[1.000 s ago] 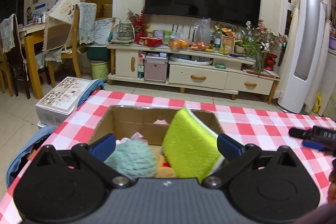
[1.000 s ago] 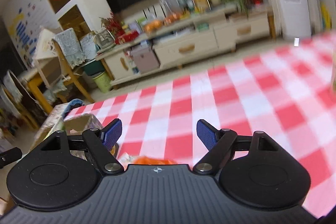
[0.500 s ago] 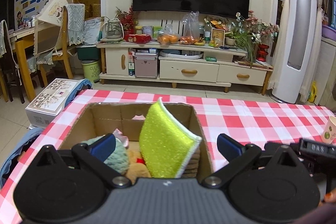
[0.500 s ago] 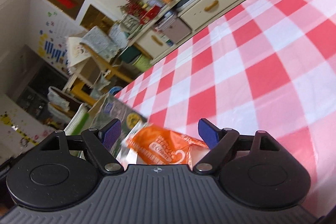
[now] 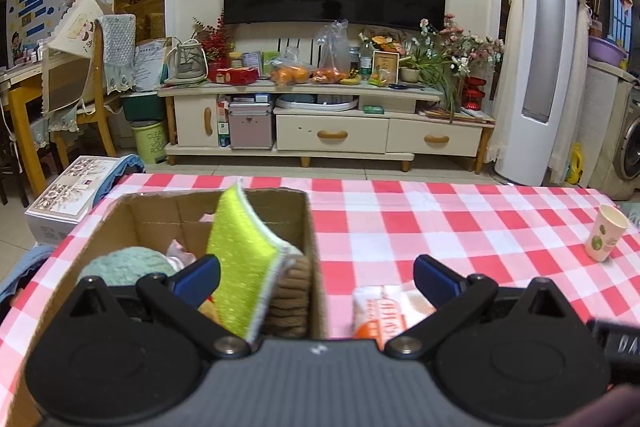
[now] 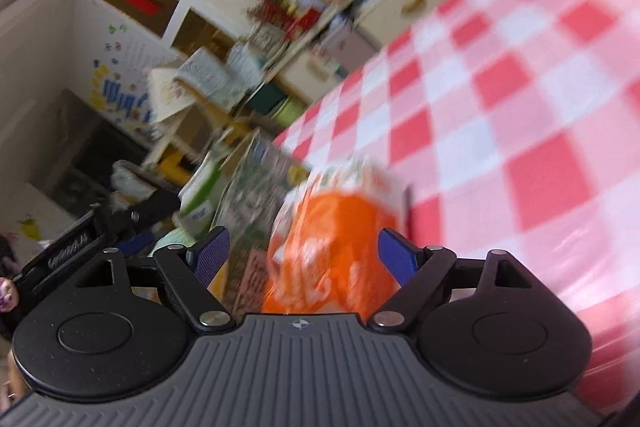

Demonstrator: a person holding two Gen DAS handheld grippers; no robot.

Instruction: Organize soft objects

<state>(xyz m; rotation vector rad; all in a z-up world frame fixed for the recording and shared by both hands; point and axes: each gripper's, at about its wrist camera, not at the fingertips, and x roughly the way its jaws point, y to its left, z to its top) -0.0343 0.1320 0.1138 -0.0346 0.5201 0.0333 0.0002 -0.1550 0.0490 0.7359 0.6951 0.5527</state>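
A cardboard box (image 5: 132,215) on the red-checked table holds a teal yarn ball (image 5: 128,263), an upright lime-green cloth pad (image 5: 240,255) and a brown knitted piece (image 5: 292,299). My left gripper (image 5: 316,277) is open above the box's right wall, with nothing between its fingers. Just right of the box lies an orange-and-white soft packet (image 5: 384,311). In the blurred, tilted right wrist view that packet (image 6: 332,247) sits between the jaws of my right gripper (image 6: 301,259). The jaws stand wide, with a clear gap at the left pad. The box (image 6: 256,195) is just beyond.
A paper cup (image 5: 606,233) stands at the table's right edge. Part of the right tool (image 5: 616,343) shows at the lower right of the left view. Beyond the table are a TV cabinet (image 5: 332,135), chairs and a white carton on the floor (image 5: 68,195).
The left gripper slid to the right, so the box moved left in its view and the orange packet appeared. The right gripper rolled and closed in on the packet, now between its jaws.
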